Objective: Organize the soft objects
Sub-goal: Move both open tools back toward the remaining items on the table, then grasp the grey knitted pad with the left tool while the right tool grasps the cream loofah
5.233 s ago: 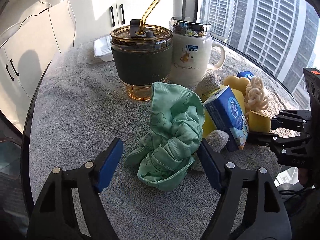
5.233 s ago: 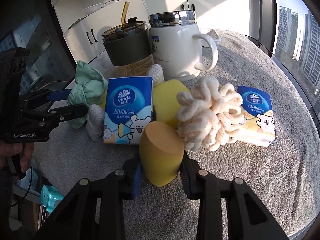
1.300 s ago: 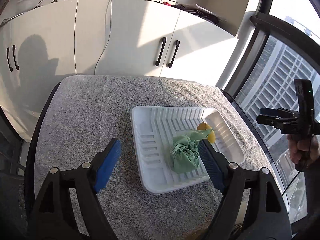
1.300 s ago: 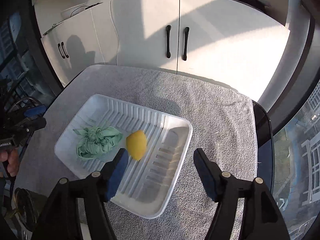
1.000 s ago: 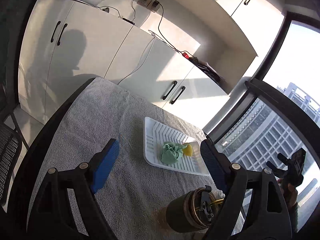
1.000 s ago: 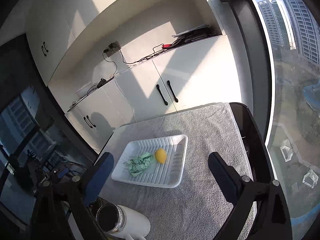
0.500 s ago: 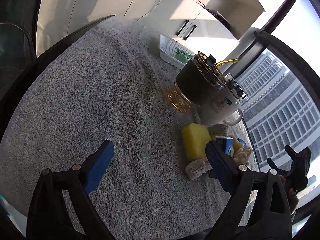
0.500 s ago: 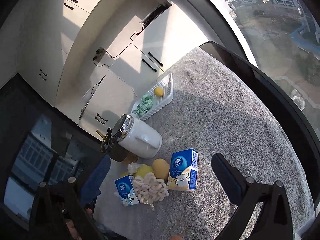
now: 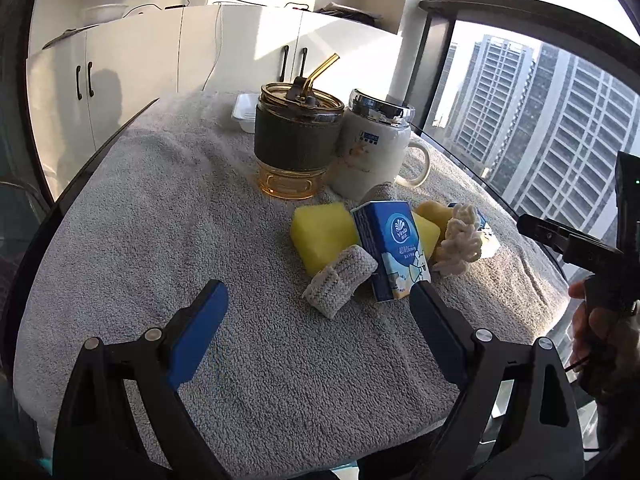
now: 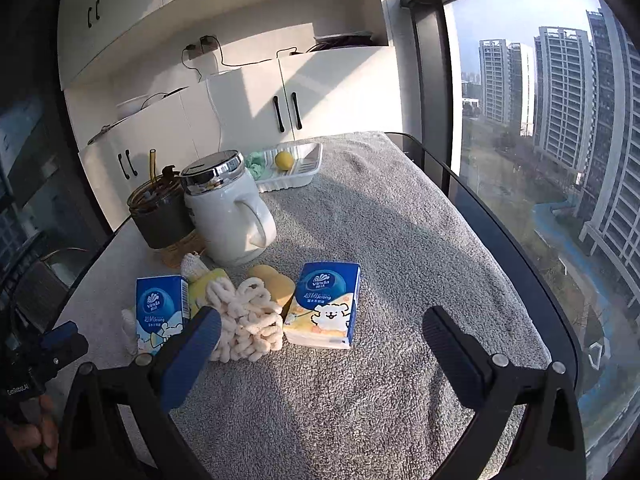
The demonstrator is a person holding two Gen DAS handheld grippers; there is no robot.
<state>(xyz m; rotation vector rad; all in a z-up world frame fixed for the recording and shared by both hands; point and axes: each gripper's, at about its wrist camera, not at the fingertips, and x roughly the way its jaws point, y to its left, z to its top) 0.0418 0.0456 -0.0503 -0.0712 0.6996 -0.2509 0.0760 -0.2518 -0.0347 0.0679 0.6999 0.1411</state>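
1. Left claw [image 9: 316,316] and right claw [image 10: 320,340] both gape wide, empty.
2. Knitted cloth [image 9: 340,280] lies centre frame, touching the tissue pack [image 9: 394,250].
3. Risk: grabbing the cloth could topple the leaning pack.

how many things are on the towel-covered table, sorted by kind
tissue packs: 2
egg-shaped yellow sponges: 2
yellow sponge block: 1
grey knitted pieces: 2
cream looped yarn bundle: 1
green cloth: 1
cups: 2
white tray: 1
total: 12
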